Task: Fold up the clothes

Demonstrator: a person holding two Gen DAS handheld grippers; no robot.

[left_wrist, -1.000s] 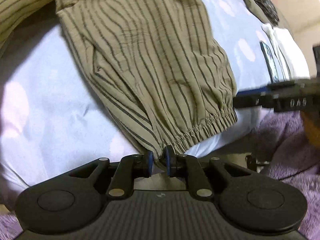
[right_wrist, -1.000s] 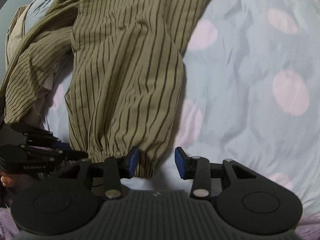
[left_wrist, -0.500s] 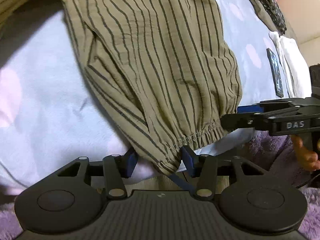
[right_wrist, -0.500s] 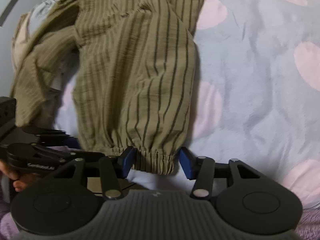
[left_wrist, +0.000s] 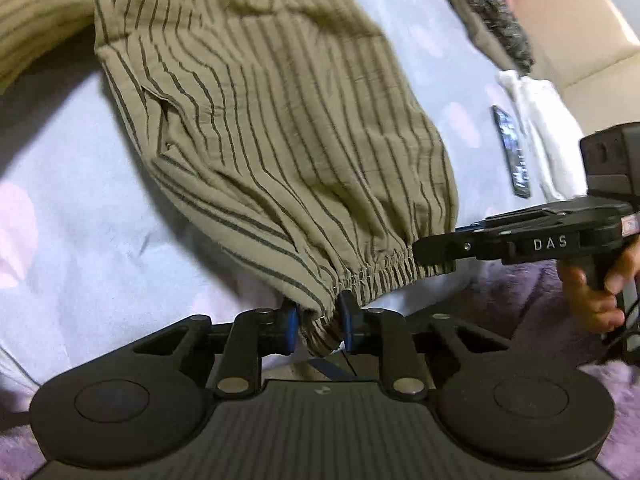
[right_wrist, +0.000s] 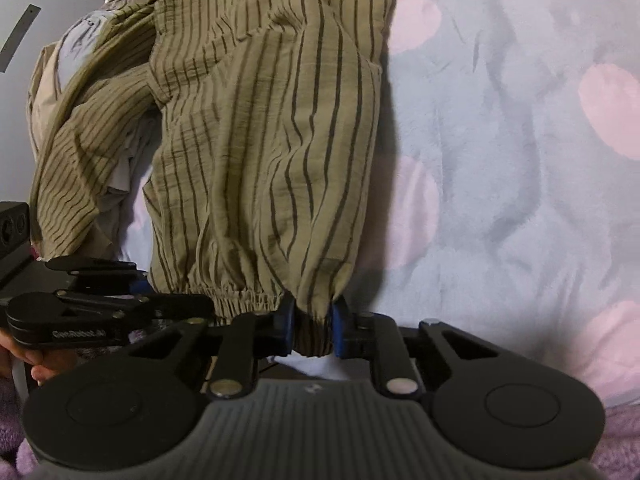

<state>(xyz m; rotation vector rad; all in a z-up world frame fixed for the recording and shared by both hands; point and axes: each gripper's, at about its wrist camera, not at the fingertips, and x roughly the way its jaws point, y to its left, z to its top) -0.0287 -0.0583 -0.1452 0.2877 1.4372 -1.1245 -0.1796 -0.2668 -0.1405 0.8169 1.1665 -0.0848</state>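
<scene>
Trousers [left_wrist: 280,152] lay ahead; left hand-held gripper [left_wrist: 318,326] and right hand-held gripper [right_wrist: 312,330] clamped the cuff [right_wrist: 240,298], likely for lifting it over.

Lighting is dim, indoor and warm-tinted in both views. A soft dark shadow is cast on the bedspread [right_wrist: 500,128] along the right edge of the striped garment [right_wrist: 272,152], and another on the cover left of the garment in the left wrist view. Strong fisheye bending and dark corners are seen at the edges. Motion blur is noted on the cloth; no glare.
</scene>
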